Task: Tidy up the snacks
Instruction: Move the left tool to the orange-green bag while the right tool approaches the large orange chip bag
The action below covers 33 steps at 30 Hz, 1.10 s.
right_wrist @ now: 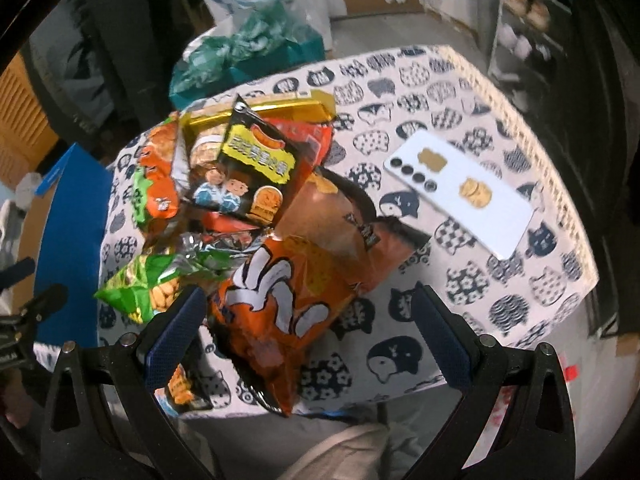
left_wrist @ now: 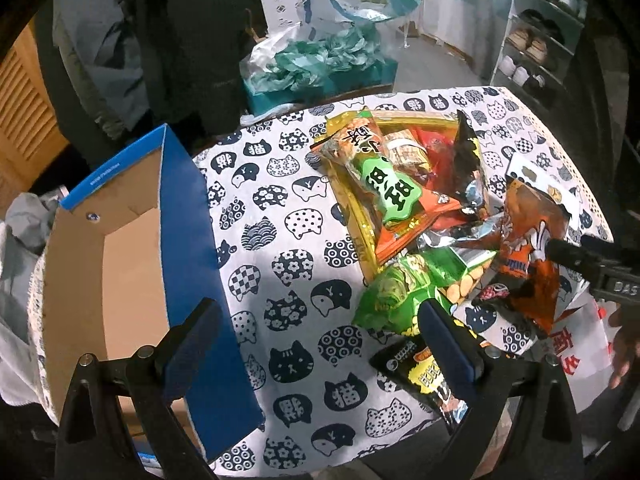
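Note:
A pile of snack bags lies on the cat-print tablecloth (left_wrist: pixel 280 240). A gold-rimmed tray (left_wrist: pixel 352 216) holds an orange-and-green bag (left_wrist: pixel 384 184) and a black bag (left_wrist: pixel 468 160). A green bag (left_wrist: pixel 404 288), an orange bag (left_wrist: pixel 528 248) and a small black-and-yellow bag (left_wrist: pixel 420 364) lie at the near edge. My left gripper (left_wrist: pixel 320 344) is open and empty above the cloth, beside the open blue cardboard box (left_wrist: pixel 120 248). My right gripper (right_wrist: pixel 308 332) is open, with the orange bag (right_wrist: pixel 288 300) lying between its fingers; the black bag (right_wrist: pixel 248 168) and green bag (right_wrist: pixel 148 284) lie beyond.
A white phone (right_wrist: pixel 460 196) lies on the cloth at the right. A teal box with crumpled plastic (left_wrist: pixel 316 64) stands behind the table. A shoe rack (left_wrist: pixel 536 48) is at the far right. The table edge runs close below both grippers.

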Each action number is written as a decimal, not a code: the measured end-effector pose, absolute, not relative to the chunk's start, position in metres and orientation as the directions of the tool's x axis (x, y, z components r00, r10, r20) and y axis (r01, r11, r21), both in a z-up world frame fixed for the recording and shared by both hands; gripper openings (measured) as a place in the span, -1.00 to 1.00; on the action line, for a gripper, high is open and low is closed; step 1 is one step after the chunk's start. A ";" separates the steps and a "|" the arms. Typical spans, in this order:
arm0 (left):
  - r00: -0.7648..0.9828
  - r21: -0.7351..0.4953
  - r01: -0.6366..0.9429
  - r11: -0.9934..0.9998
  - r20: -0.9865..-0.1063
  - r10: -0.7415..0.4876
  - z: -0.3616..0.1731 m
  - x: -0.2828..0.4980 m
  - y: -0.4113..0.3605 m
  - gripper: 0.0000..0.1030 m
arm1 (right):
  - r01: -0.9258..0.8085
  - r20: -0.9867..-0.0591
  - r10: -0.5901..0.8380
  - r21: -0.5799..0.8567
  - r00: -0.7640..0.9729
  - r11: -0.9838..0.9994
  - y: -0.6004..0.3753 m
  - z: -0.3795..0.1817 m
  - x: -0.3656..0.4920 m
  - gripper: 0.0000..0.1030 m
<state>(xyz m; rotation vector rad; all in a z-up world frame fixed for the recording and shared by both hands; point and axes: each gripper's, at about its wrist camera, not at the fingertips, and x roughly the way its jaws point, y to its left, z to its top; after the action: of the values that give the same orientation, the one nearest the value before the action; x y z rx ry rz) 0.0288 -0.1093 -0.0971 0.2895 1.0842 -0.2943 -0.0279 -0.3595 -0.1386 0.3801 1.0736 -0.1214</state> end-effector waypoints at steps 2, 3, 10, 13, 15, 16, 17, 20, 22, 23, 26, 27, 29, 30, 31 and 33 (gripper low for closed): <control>0.428 0.079 0.361 0.929 -0.899 -0.090 -0.101 0.033 -0.108 0.93 | 0.313 -0.882 0.087 0.255 0.462 0.915 -0.362 -0.149 -0.024 0.95; 0.425 0.077 0.357 0.931 -0.901 -0.089 -0.103 0.034 -0.107 0.93 | 0.332 -0.887 0.091 0.262 0.453 0.906 -0.364 -0.154 -0.022 0.95; 0.408 0.071 0.336 0.939 -0.910 -0.077 -0.111 0.043 -0.107 0.93 | 0.417 -0.900 0.110 0.300 0.421 0.858 -0.371 -0.175 -0.009 0.95; 0.403 0.059 0.330 0.942 -0.911 -0.084 -0.111 0.045 -0.106 0.93 | 0.425 -0.901 0.126 0.315 0.416 0.849 -0.369 -0.179 -0.003 0.95; 0.406 0.063 0.328 0.943 -0.910 -0.080 -0.111 0.046 -0.107 0.93 | 0.424 -0.899 0.139 0.326 0.415 0.845 -0.367 -0.183 0.002 0.95; 0.403 0.057 0.326 0.944 -0.911 -0.084 -0.111 0.048 -0.107 0.93 | 0.423 -0.899 0.149 0.334 0.412 0.843 -0.366 -0.186 0.003 0.94; 0.398 0.050 0.323 0.945 -0.913 -0.088 -0.111 0.049 -0.108 0.93 | 0.422 -0.898 0.159 0.341 0.411 0.840 -0.366 -0.188 0.005 0.94; 0.386 0.025 0.309 0.951 -0.917 -0.101 -0.111 0.055 -0.110 0.93 | 0.402 -0.888 0.196 0.373 0.415 0.836 -0.366 -0.193 0.009 0.63; 0.385 0.010 0.302 0.953 -0.916 -0.112 -0.109 0.060 -0.114 0.93 | 0.384 -0.884 0.203 0.377 0.421 0.843 -0.366 -0.193 0.009 0.48; 0.385 0.001 0.297 0.955 -0.915 -0.119 -0.108 0.063 -0.116 0.93 | 0.377 -0.882 0.206 0.379 0.424 0.845 -0.367 -0.191 0.009 0.40; 0.382 -0.036 0.285 0.958 -0.912 -0.148 -0.105 0.073 -0.122 0.93 | 0.357 -0.874 0.206 0.381 0.441 0.853 -0.371 -0.186 0.005 0.26; 0.380 -0.043 0.278 0.960 -0.912 -0.151 -0.105 0.078 -0.125 0.93 | 0.349 -0.874 0.199 0.373 0.444 0.859 -0.372 -0.185 0.005 0.25; 0.373 -0.066 0.264 0.962 -0.913 -0.165 -0.106 0.088 -0.131 0.93 | 0.337 -0.874 0.180 0.354 0.450 0.872 -0.374 -0.181 0.004 0.22; 0.369 -0.076 0.257 0.963 -0.914 -0.171 -0.107 0.092 -0.134 0.93 | 0.332 -0.875 0.169 0.342 0.453 0.879 -0.375 -0.180 0.003 0.21; 0.363 -0.091 0.248 0.964 -0.914 -0.180 -0.108 0.097 -0.136 0.93 | 0.327 -0.876 0.159 0.330 0.456 0.885 -0.377 -0.178 0.004 0.20; 0.350 -0.113 0.236 0.965 -0.917 -0.193 -0.112 0.106 -0.142 0.93 | 0.314 -0.876 0.134 0.304 0.464 0.899 -0.379 -0.172 0.004 0.19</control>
<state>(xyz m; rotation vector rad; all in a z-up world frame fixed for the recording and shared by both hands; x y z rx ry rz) 0.1063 -0.1421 -0.1120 0.0412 1.1807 -0.2775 0.0037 -0.3786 -0.1724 0.4621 1.0935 -0.1150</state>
